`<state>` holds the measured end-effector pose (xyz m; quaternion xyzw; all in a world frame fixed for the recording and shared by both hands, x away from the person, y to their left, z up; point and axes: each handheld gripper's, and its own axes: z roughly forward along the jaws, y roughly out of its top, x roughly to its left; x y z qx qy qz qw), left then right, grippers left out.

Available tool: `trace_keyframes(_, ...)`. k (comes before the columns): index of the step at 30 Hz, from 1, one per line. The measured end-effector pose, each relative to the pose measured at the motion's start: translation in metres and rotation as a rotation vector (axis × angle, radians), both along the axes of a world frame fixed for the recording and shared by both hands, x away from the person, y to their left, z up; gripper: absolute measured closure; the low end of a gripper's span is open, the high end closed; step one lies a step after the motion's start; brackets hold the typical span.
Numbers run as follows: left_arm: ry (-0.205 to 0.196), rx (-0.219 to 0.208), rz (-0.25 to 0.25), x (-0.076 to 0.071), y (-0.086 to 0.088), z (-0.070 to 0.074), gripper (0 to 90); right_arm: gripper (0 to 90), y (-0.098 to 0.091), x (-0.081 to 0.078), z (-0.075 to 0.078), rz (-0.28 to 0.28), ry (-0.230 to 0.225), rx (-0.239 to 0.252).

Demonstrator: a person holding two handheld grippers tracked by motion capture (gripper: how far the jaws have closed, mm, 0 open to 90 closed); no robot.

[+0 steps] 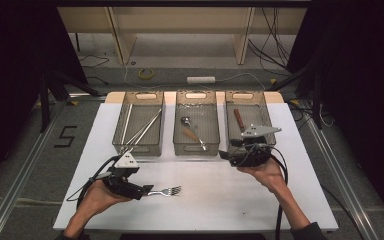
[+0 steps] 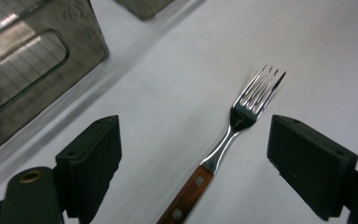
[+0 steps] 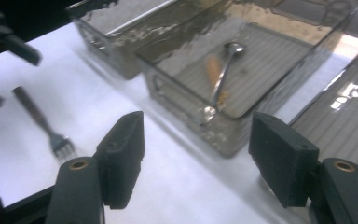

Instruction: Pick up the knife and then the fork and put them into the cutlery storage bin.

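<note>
the wooden-handled steel fork (image 2: 235,123) is framed between the wide-open, empty jaws of the left gripper (image 2: 193,154), so closing on its handle is judged next.

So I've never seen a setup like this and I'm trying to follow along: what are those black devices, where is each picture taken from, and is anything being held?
A person sits at a white table with a hand-held two-jaw gripper in each hand. The high view looks down from above; the other two pictures come from cameras riding on the grippers, looking along their black jaws.

Three clear bins stand in a row: the left bin holds long thin metal pieces, the middle bin spoons, and the right bin a wooden-handled piece.

A fork with a wooden handle lies on the table between the open jaws of the left gripper, not yet gripped. The right gripper is open and empty, near the middle bin.
</note>
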<state>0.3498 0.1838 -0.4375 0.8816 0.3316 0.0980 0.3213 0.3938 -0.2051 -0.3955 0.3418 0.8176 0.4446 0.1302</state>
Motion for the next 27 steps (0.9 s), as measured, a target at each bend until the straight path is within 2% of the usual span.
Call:
trace_keyframes(3,0.014,0.047,-0.016,0.0,-0.001,-0.001,18.3,36.8,-0.001,-0.01,-0.002,0.019,-0.002,0.007)
trace_keyframes(8,0.024,0.1,-0.019,0.0,0.001,-0.002,18.6,36.6,-0.004,-0.026,-0.009,0.04,-0.001,0.024)
trace_keyframes(14,0.056,0.132,-0.032,0.001,0.005,-0.006,18.9,35.2,-0.006,-0.04,-0.017,0.05,0.003,0.04)
trace_keyframes(18,0.1,0.133,-0.045,0.002,0.007,-0.009,22.1,33.9,-0.006,-0.047,-0.02,0.06,0.009,0.044)
trace_keyframes(27,0.156,0.189,-0.072,0.003,0.007,-0.023,27.6,32.0,-0.005,-0.058,-0.025,0.088,0.021,0.055)
